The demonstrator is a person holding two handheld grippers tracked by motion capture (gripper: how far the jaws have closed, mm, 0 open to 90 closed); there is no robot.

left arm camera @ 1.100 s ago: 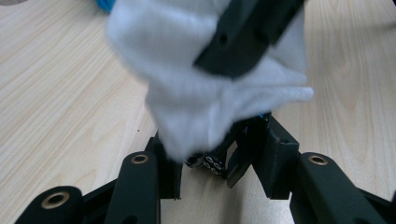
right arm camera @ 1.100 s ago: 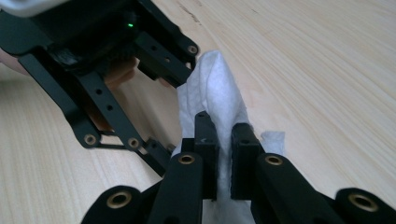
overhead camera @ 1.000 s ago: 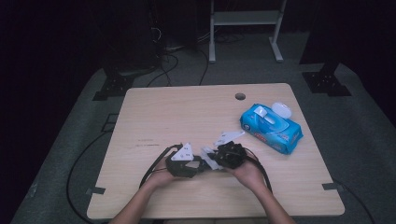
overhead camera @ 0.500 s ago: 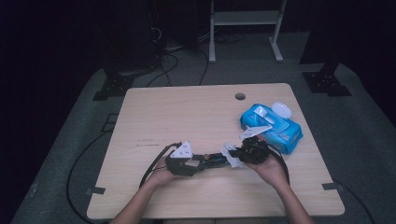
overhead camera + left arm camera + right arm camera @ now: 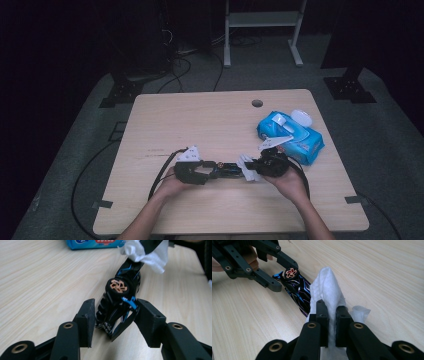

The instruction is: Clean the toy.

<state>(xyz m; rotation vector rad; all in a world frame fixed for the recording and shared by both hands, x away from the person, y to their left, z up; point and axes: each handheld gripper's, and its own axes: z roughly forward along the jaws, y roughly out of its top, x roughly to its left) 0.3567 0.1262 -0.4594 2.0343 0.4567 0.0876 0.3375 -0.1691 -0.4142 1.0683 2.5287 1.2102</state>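
Your right gripper, clamped on the crumpled white wipe, sits at one end of the long black-and-blue gadget, whose other end lies between your left gripper's jaws, which have just been opening around it.

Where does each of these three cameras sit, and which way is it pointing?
High view: above the table, looking down; forearms and both hands show.
Left gripper view: rides the left gripper, looking along its jaws at the black toy.
Right gripper view: rides the right gripper, pinching the white wipe.
Both gripper views share toy and wipe.
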